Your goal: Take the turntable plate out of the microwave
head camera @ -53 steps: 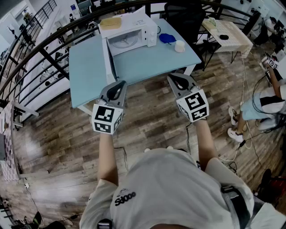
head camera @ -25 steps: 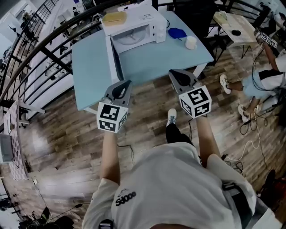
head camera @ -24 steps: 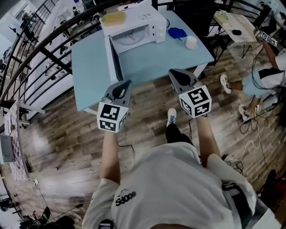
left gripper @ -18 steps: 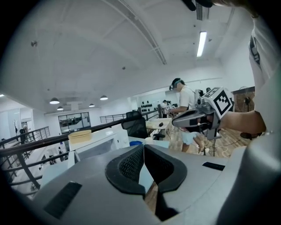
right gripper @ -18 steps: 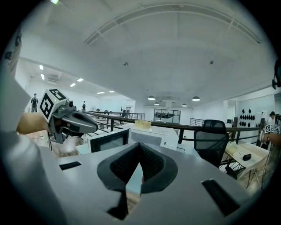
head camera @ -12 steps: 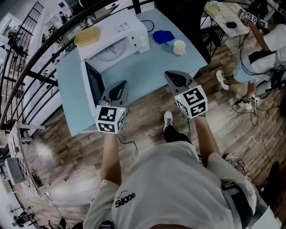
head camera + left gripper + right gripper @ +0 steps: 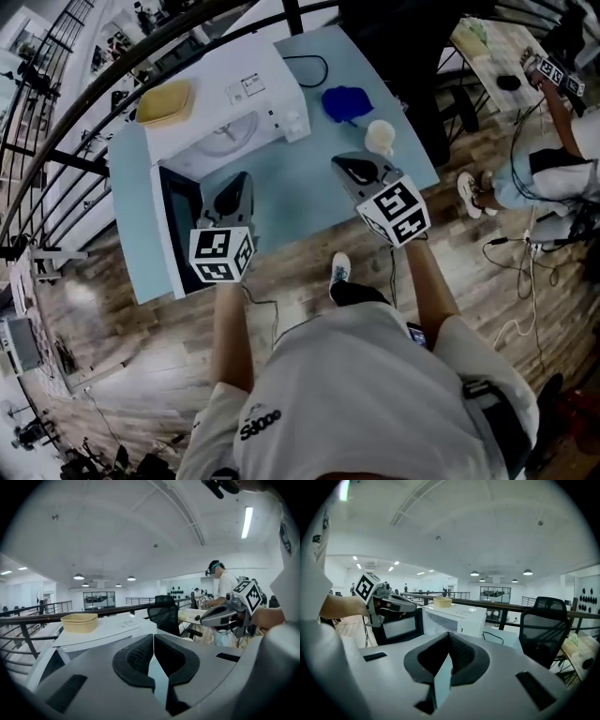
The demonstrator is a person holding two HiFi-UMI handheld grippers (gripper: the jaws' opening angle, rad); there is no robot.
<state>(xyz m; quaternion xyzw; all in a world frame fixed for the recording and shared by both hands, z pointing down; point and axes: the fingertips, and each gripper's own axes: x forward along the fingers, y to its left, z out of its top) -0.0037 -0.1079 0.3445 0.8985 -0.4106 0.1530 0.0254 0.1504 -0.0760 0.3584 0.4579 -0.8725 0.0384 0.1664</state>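
White microwave (image 7: 246, 94) on the pale blue counter (image 7: 300, 183), with the door (image 7: 176, 225) swung wide open at its left side. Turntable plate (image 7: 225, 139) still inside the microwave, lying flat on the floor of the cavity, touched by neither claw. Yellow tub (image 7: 164, 101) on top of the microwave, toward its left end. Blue cloth (image 7: 344, 101) just to the right of the microwave, and a pale cup (image 7: 380, 137) a little further right and nearer to the front.

Left claw (image 7: 239, 183) in front of the microwave opening, just beside the open door, jaws pressed together, holding nothing. Right claw (image 7: 349, 167) in front of the microwave and to its right, above the bare counter and near the cup, jaws also together and empty. Both pointing toward the microwave, slightly downward.
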